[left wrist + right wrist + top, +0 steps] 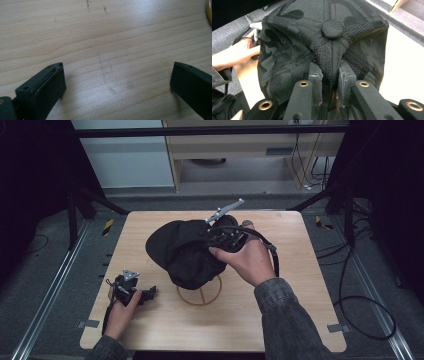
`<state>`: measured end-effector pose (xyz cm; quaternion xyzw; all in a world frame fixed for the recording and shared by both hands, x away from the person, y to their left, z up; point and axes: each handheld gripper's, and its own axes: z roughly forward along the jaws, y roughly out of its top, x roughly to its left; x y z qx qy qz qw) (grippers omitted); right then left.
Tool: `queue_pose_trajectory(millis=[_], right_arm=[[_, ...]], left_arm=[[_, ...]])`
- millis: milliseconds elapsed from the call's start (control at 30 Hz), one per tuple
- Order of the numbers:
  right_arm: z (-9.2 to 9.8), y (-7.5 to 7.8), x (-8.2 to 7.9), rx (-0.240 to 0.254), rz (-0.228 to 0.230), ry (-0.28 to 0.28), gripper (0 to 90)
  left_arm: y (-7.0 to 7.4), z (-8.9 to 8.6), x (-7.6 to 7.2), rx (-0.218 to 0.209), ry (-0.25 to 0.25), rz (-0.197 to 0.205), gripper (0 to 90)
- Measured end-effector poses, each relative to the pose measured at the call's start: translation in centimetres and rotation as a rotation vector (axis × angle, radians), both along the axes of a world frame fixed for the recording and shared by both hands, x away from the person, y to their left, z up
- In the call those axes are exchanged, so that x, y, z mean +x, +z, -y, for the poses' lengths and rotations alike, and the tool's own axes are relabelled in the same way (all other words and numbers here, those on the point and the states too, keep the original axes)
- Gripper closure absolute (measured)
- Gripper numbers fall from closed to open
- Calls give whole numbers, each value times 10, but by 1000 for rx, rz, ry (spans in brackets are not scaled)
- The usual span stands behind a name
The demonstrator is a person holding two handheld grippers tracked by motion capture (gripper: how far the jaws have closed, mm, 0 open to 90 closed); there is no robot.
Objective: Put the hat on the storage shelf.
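A black camouflage-patterned cap (182,251) sits over a wooden stand whose ring base (199,295) lies on the table. In the right gripper view the cap (287,50) has its crown towards me, and my right gripper (330,75) is shut on a fold of its fabric just below the top button. Seen from above, the right gripper (221,237) is at the cap's right side, held in a hand. My left gripper (149,293) rests near the table's front left, apart from the cap. Its jaws stand wide open over bare wood (117,77).
The wooden table (285,310) has free room along its front and right. Cables trail on the grey floor to the right (360,305). Black frame poles stand at both back corners. In the right gripper view the other hand (234,56) shows at the left.
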<state>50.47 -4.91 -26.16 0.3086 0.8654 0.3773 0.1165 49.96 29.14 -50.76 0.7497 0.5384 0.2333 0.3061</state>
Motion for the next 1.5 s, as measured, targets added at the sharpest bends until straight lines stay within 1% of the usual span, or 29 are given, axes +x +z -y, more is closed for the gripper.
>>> queue_pose_trajectory(millis=[333, 433, 467, 500, 533, 567, 600, 633, 700, 733, 833, 900, 1100, 1333, 1500], right_arm=[[-1, 0, 1, 6, 0, 0, 756], [0, 2, 0, 18, 1, -4, 675], [0, 2, 0, 18, 1, -4, 675], [1, 3, -1, 27, 1, -7, 611], [1, 3, -1, 27, 1, -7, 611], [3, 4, -2, 34, 2, -14, 544], [3, 4, -2, 34, 2, -14, 544], [5, 6, -3, 50, 2, -21, 503], [6, 6, -3, 55, -1, -22, 491], [9, 7, -4, 61, -4, -19, 467], [10, 8, -5, 61, -8, -22, 451], [12, 9, -6, 68, -7, -20, 437], [18, 11, -8, 68, 0, -23, 411], [29, 14, -13, 63, 14, -44, 381], [37, 16, -16, 69, 25, -60, 353]], left_arm=[[0, 0, 0, -1, 0, 0, 0], [0, 0, 0, -1, 1, 1, 0], [0, 0, 0, -1, 1, 1, 0], [0, 0, 0, -1, 2, 1, 0], [0, 0, 0, -1, 2, 1, 0], [0, 0, 0, -1, 1, 1, 0], [0, 0, 0, -1, 1, 1, 0], [0, 0, 0, -1, 2, 1, 0], [0, 0, 0, -1, 2, 1, 0], [0, 0, 0, -1, 1, 1, 0], [0, 0, 0, -1, 2, 1, 0], [0, 0, 0, -2, 1, 1, 0], [0, 0, 0, -1, 2, 1, 0], [0, 0, 0, -1, 2, 1, 0], [0, 0, 0, -2, 2, 1, 0]])
